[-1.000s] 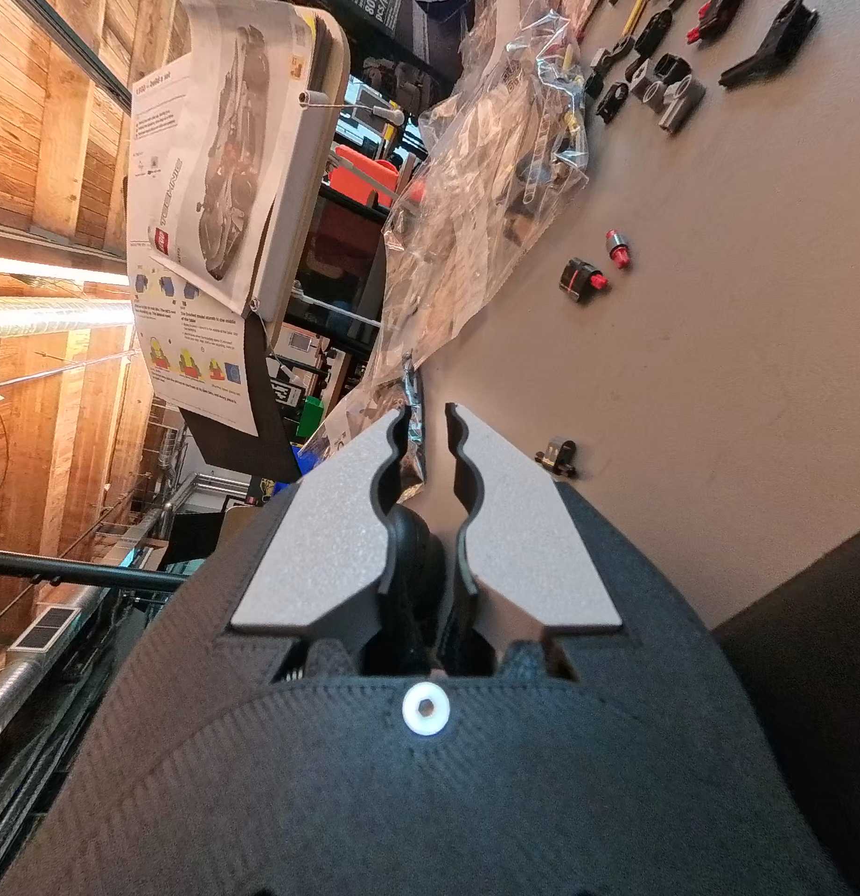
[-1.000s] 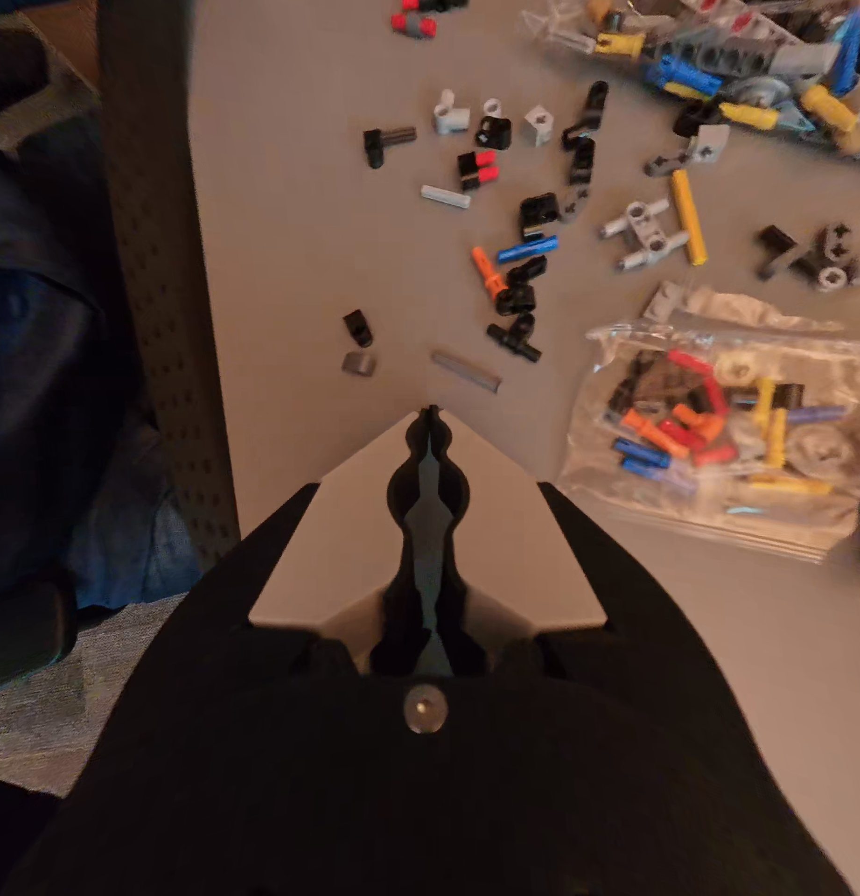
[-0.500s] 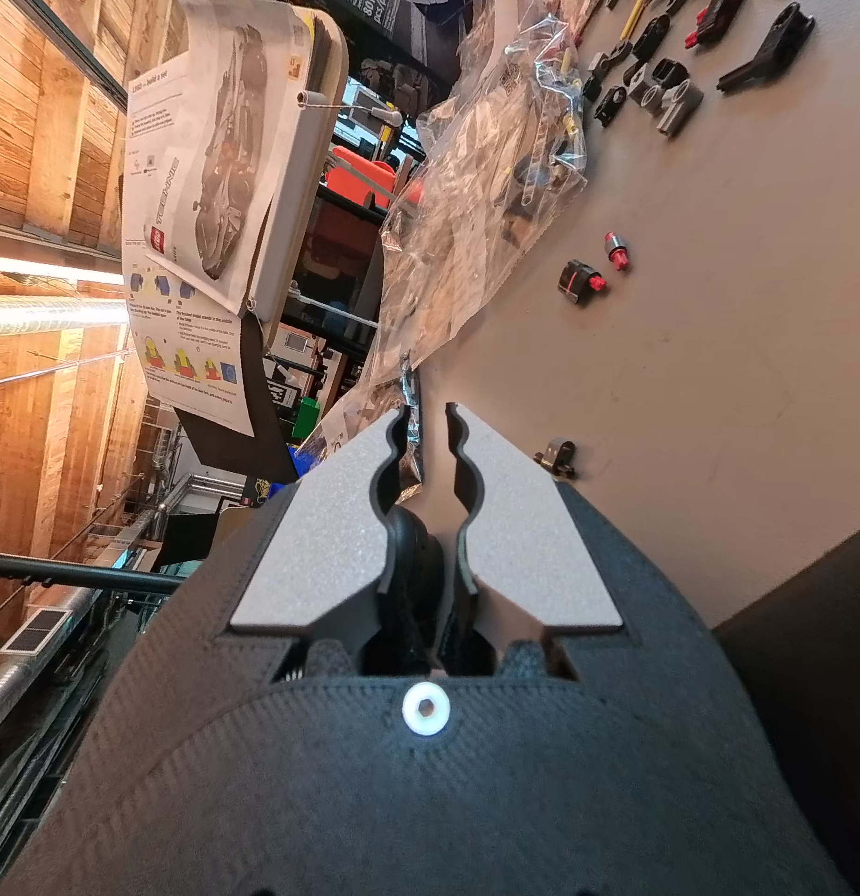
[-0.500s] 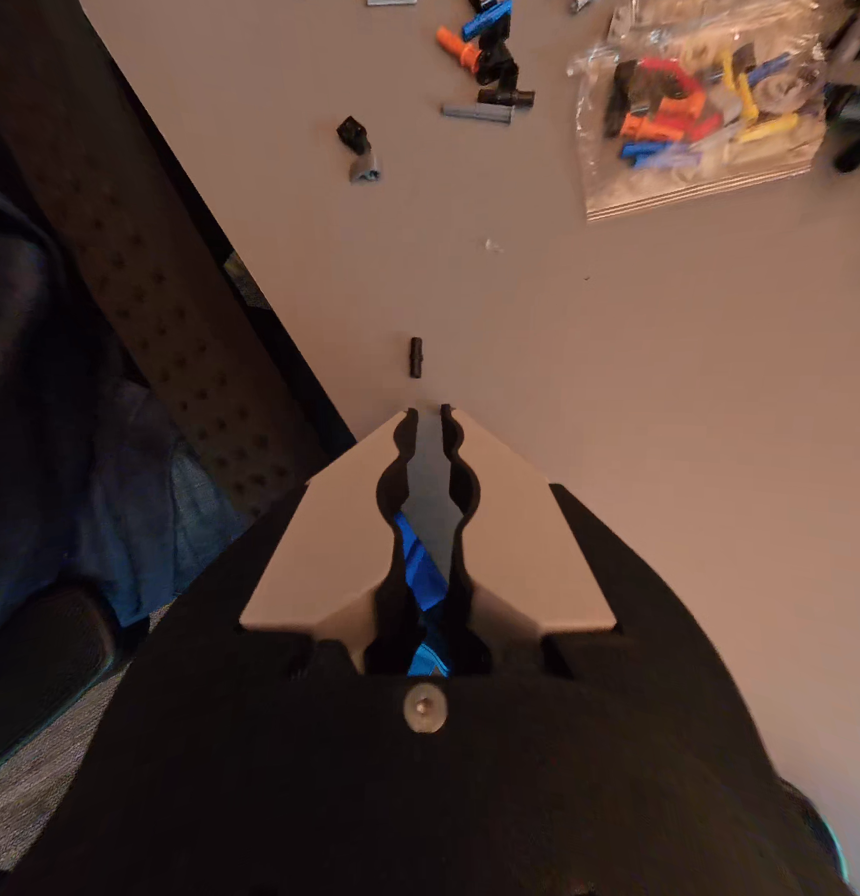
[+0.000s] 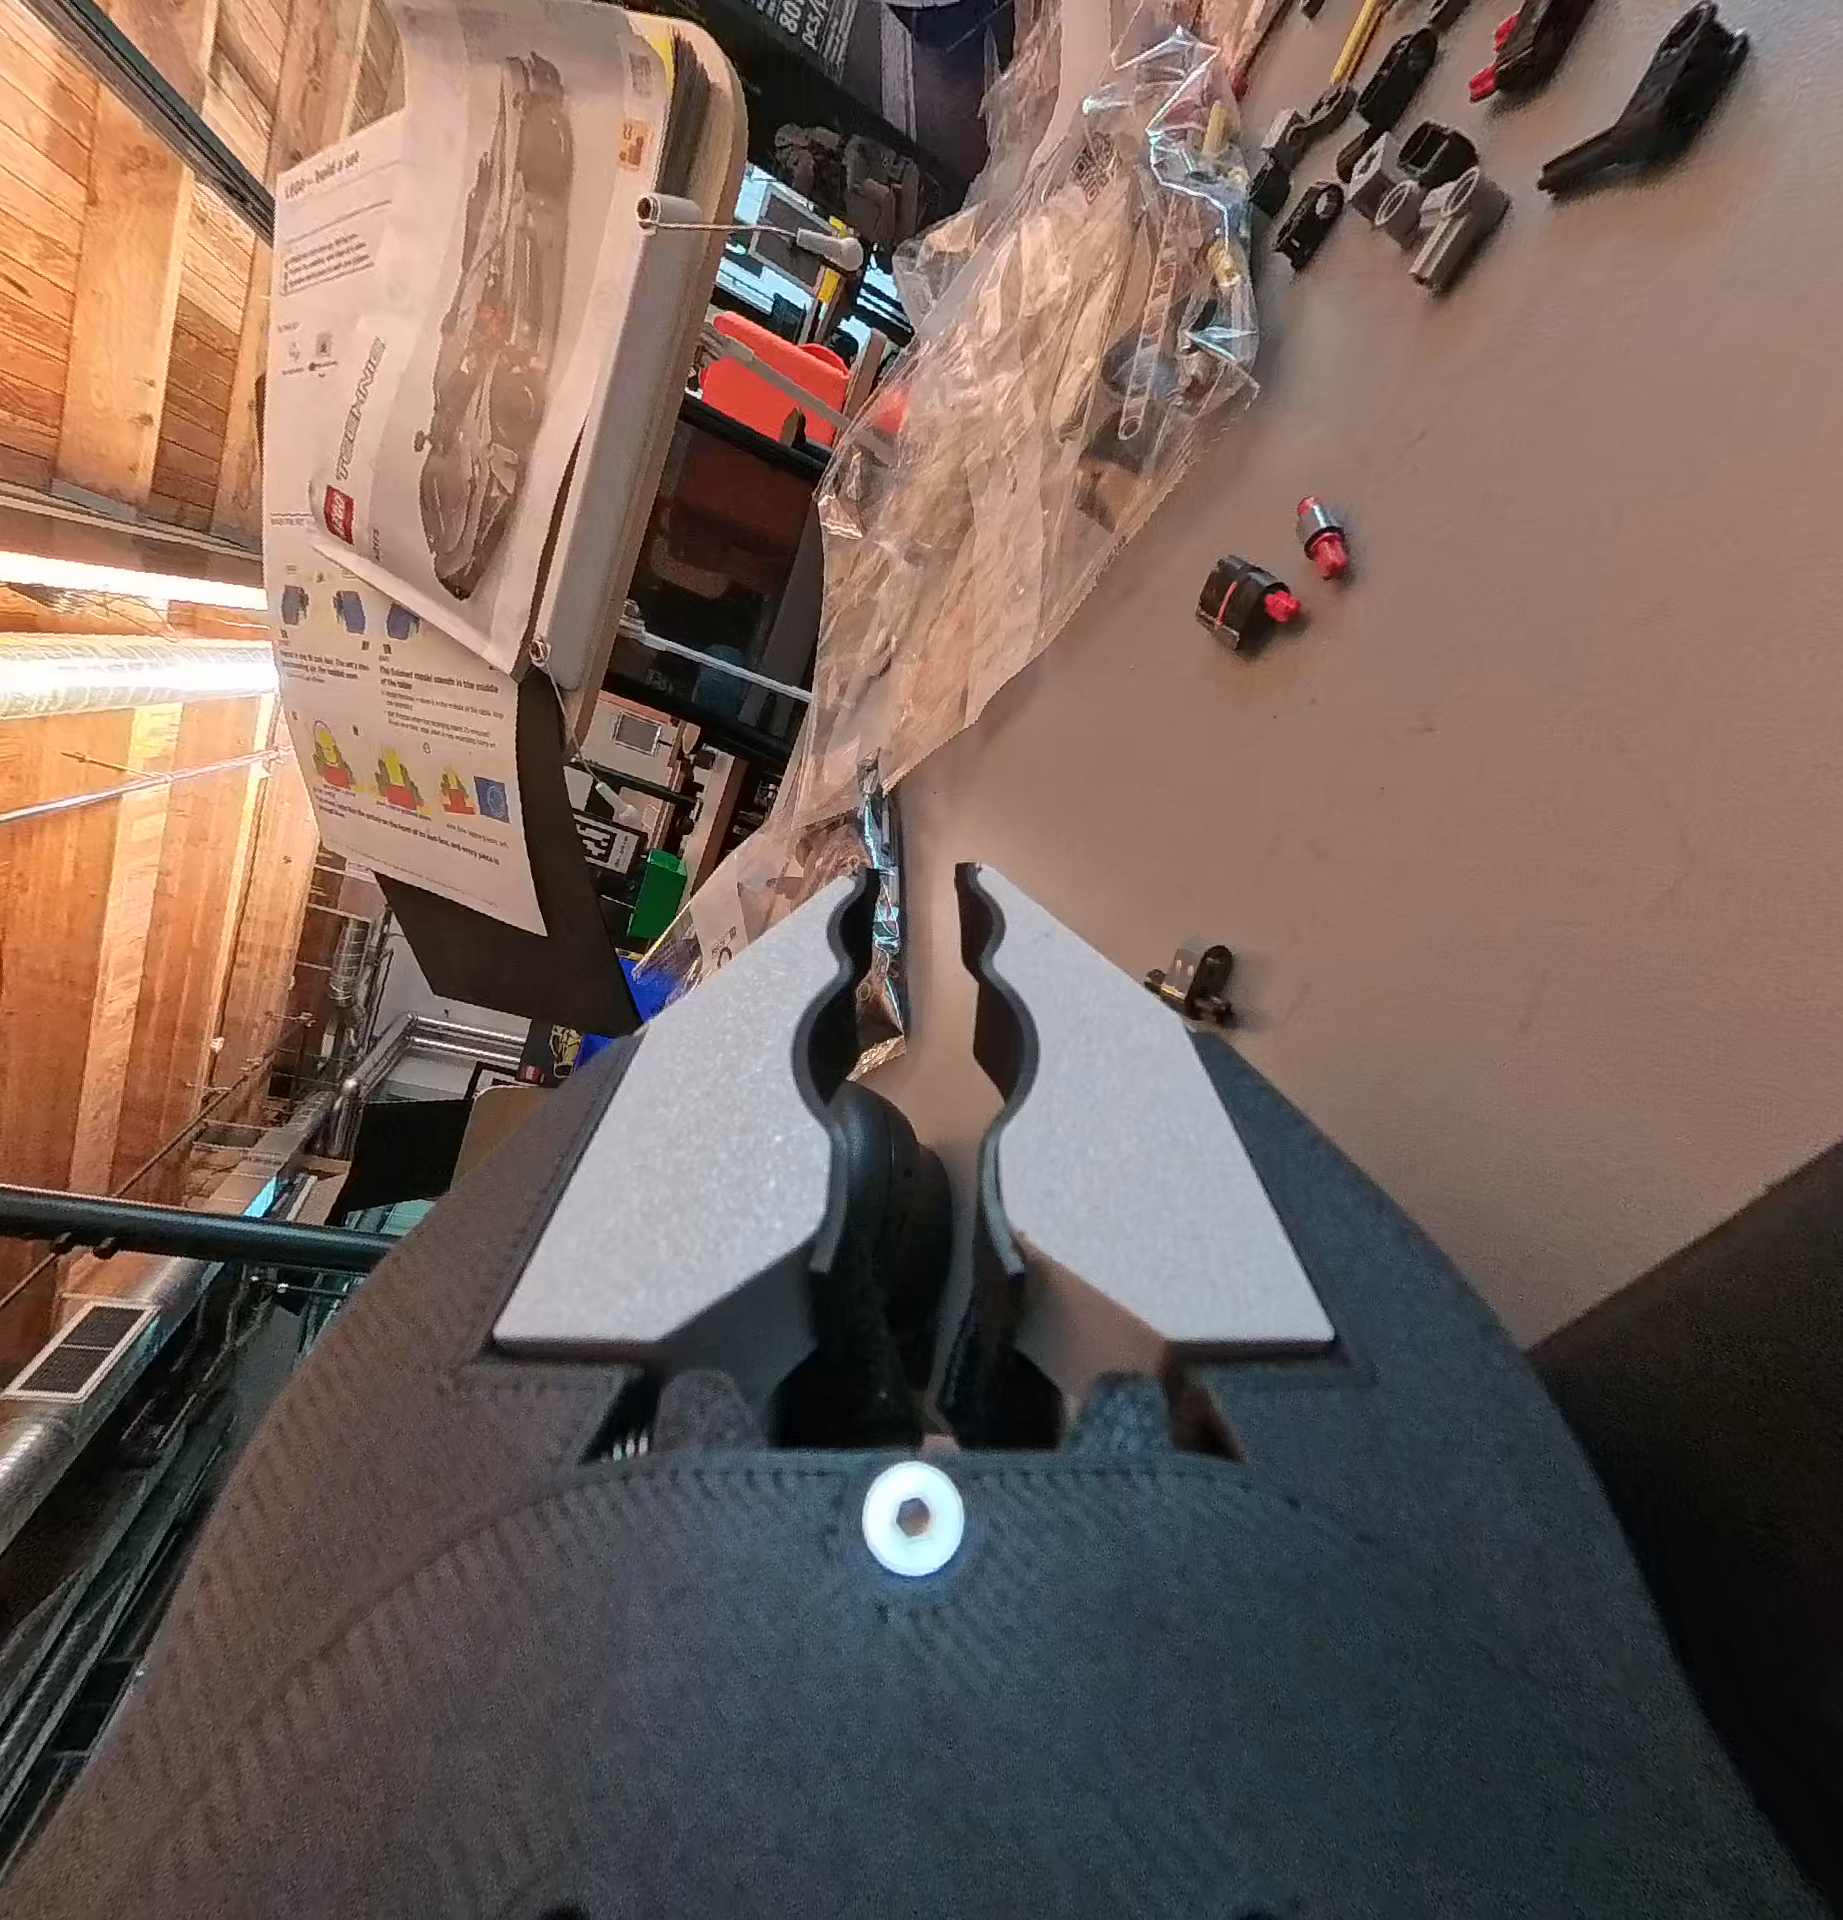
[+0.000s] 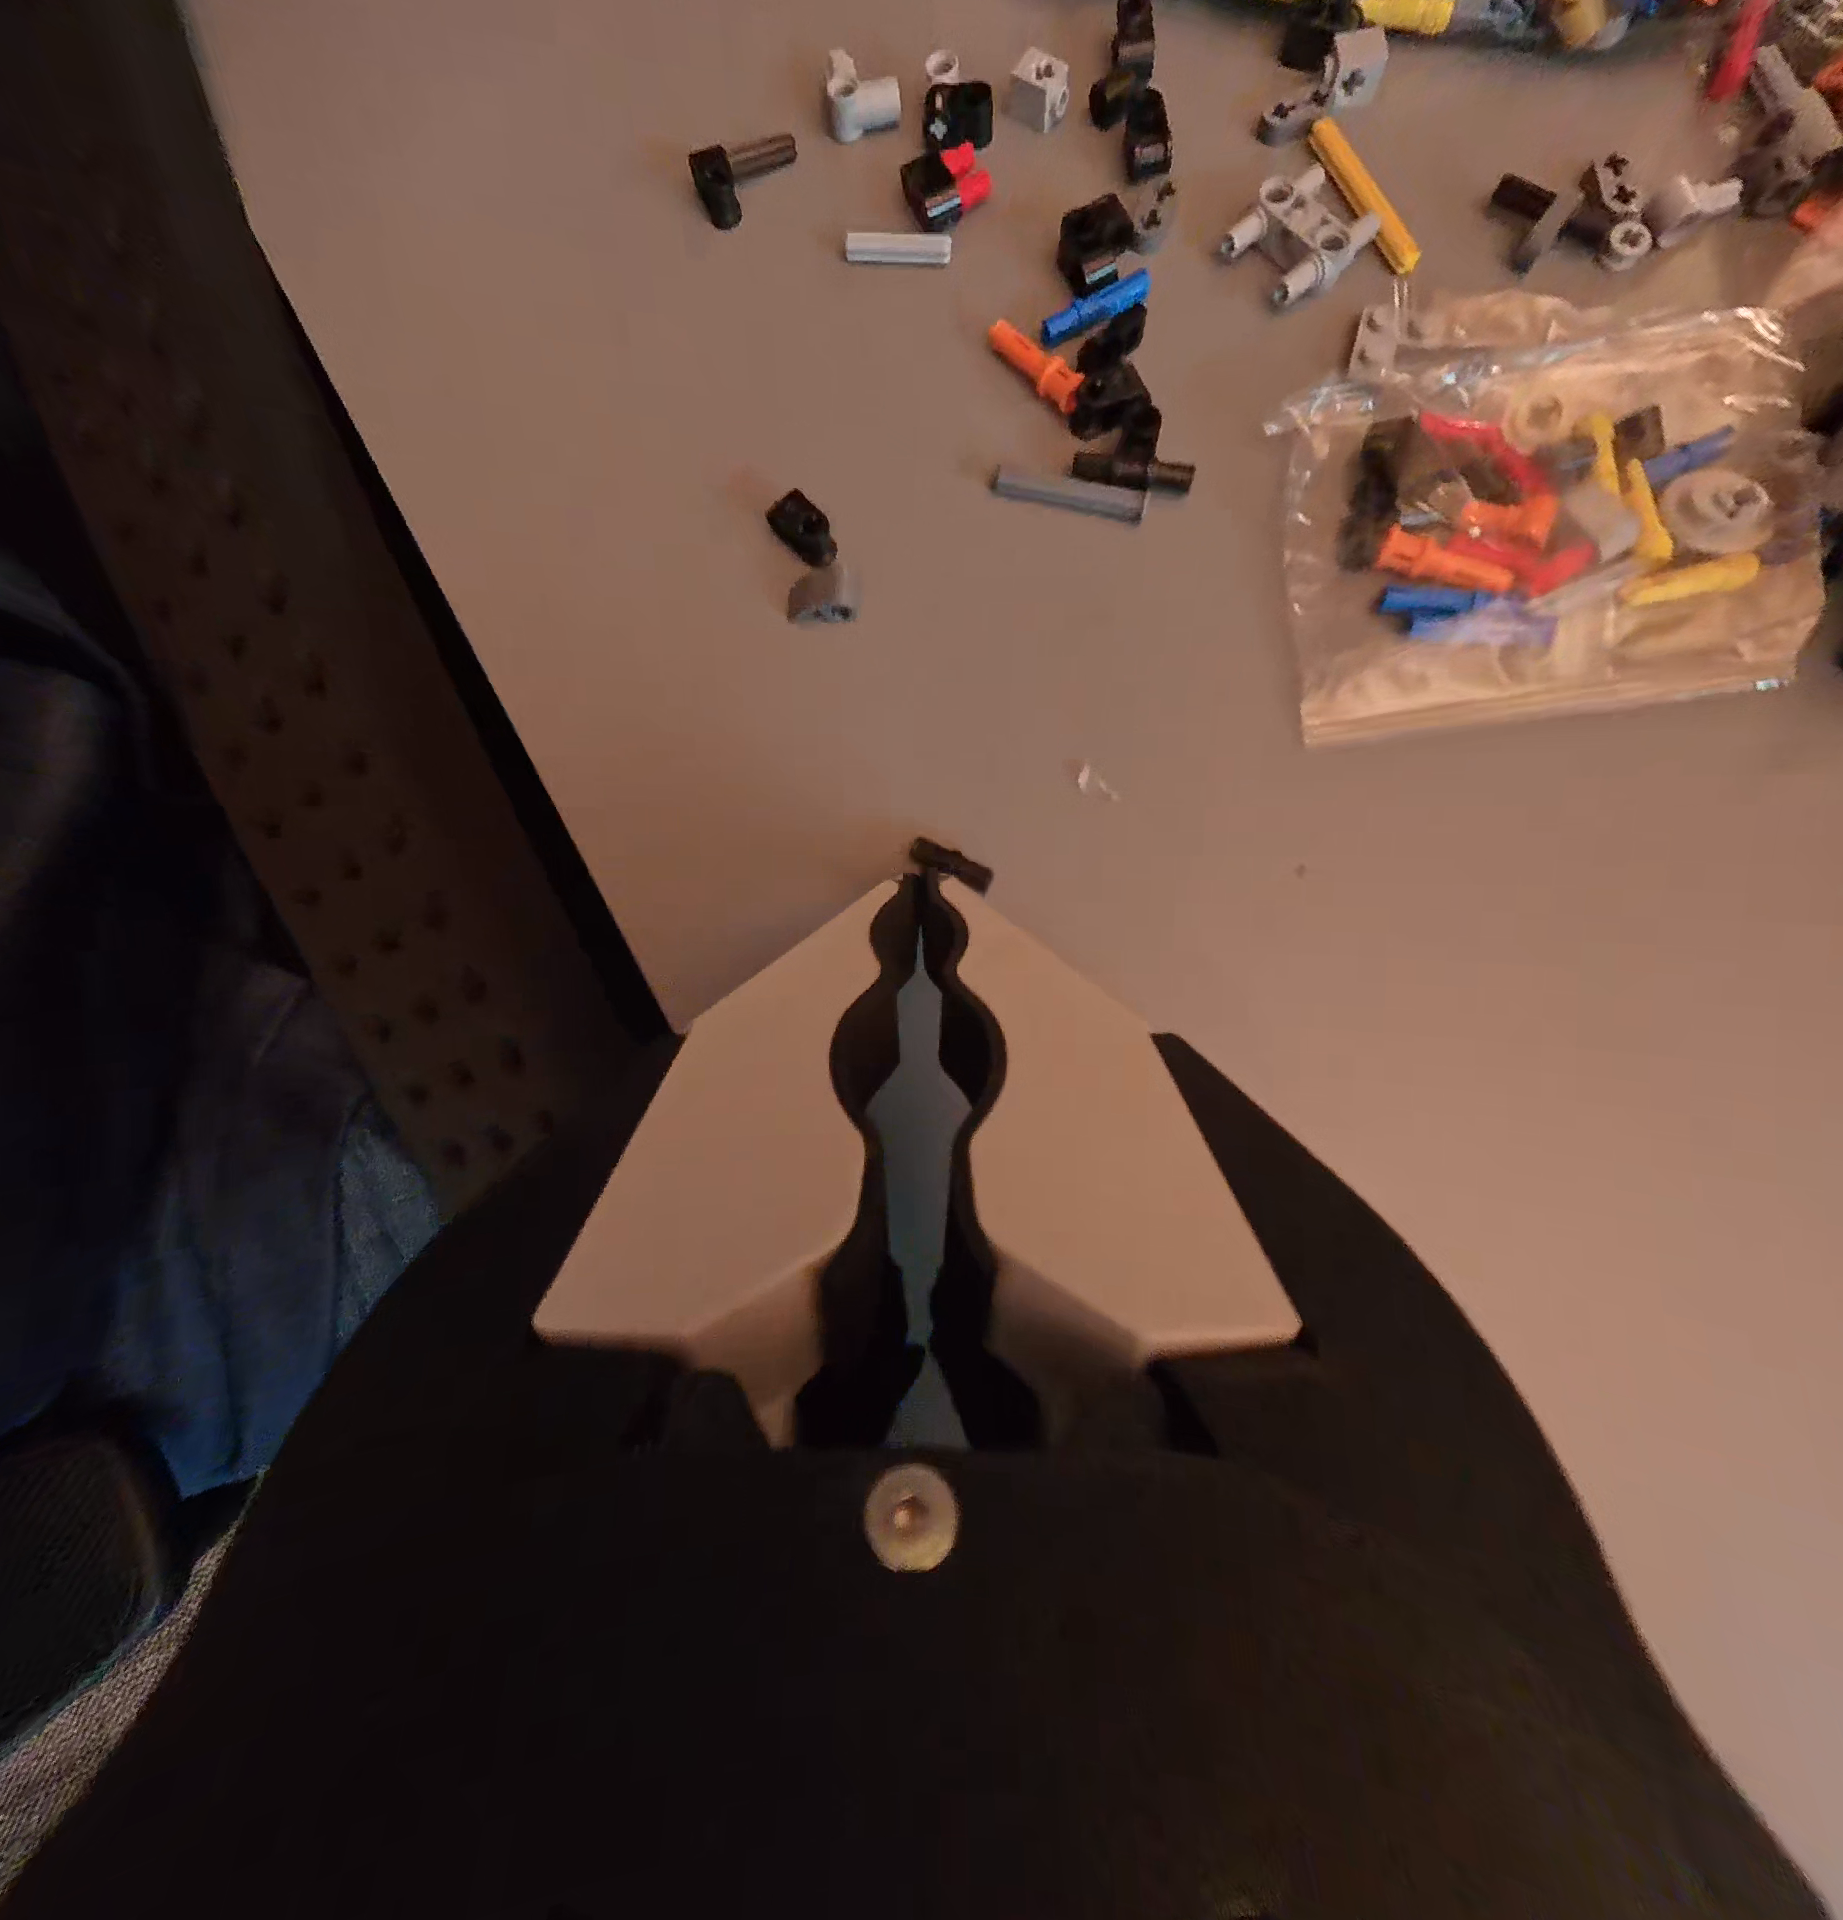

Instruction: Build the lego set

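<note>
Pinching at the very tips, the right gripper has its fingers drawn together on a small black connector pin, which sticks out crosswise just past them over the grey tabletop. Whether the pin is lifted or resting on the surface, I can't tell. Further ahead and slightly left lie a little black connector and a grey wedge piece, touching. Beyond, a long grey axle, an orange pin and a blue pin sit in a loose scatter. Off to the right is a clear plastic bag of mixed coloured pieces.

Only the left wrist view shows the left gripper: its jaws stand parted by a narrow gap, nothing between the tips, with a dark rounded shape deep in the throat that I can't identify. Just right of its fingers rests a small black-and-grey clip piece. Farther out, a black piece with a red stud, then crumpled clear bags. Up left, a propped paper instruction booklet, unseen from the other camera.
</note>
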Demonstrator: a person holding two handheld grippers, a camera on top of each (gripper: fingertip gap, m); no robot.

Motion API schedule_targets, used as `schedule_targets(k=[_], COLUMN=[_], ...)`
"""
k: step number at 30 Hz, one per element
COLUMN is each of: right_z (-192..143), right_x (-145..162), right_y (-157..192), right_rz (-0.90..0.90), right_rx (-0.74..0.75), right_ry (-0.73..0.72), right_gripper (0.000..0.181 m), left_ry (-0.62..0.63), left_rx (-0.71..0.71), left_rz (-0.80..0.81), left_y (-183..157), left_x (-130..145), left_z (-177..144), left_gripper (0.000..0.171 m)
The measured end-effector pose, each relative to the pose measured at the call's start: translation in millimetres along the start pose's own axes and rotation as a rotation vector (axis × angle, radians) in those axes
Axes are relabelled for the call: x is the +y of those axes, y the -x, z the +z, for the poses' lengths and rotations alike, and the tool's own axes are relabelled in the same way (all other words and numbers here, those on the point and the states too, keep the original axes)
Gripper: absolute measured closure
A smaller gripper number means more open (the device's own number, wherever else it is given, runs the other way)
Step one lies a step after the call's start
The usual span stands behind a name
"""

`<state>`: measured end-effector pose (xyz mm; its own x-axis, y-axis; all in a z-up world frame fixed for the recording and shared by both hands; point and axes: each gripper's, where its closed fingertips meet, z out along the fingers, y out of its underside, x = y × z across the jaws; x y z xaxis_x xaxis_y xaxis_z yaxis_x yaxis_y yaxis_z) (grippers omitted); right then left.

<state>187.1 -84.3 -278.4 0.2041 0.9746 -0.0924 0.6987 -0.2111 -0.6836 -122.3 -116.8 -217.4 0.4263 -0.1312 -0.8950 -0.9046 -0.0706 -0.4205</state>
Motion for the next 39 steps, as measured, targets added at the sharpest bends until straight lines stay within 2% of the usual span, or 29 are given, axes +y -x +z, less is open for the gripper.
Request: schedule_targets(k=[7, 10, 14, 17, 31, 39], right_z=[15.1, 6.3, -11.7, -9.8, 35.8, 60.5], right_x=[-18.3, -16.1, -2.9, 7.1, -42.9, -72.1], right_y=[-13.7, -14.7, -23.4, -26.3, -29.0, -45.9], right_rz=[-0.017, -0.022, -0.002, 0.017, -0.048, -0.09], right_rx=[0.009, 0.014, 0.092, 0.098, 0.06, 0.106], right_ry=[-0.004, 0.017, 0.04, 0.055, -0.023, 0.004], right_gripper=[0.181, 0.178, 0.169, 0.17, 0.181, 0.181], left_ry=[-0.002, -0.003, -0.002, -0.003, -0.003, -0.006], left_rx=[-0.002, -0.001, 0.002, -0.001, -0.006, -0.008], left_rz=[0.0, -0.001, -0.006, -0.005, -0.002, -0.004], left_y=[0.3, 0.3, 0.1, 0.5, 0.9, 1.2], left_x=[-0.2, -0.3, 0.0, -0.2, -0.3, -0.5], left_z=[-0.3, -0.3, 0.1, -0.1, -0.2, -0.4], left_gripper=[0.157, 0.157, 0.157, 0.157, 0.157, 0.157])
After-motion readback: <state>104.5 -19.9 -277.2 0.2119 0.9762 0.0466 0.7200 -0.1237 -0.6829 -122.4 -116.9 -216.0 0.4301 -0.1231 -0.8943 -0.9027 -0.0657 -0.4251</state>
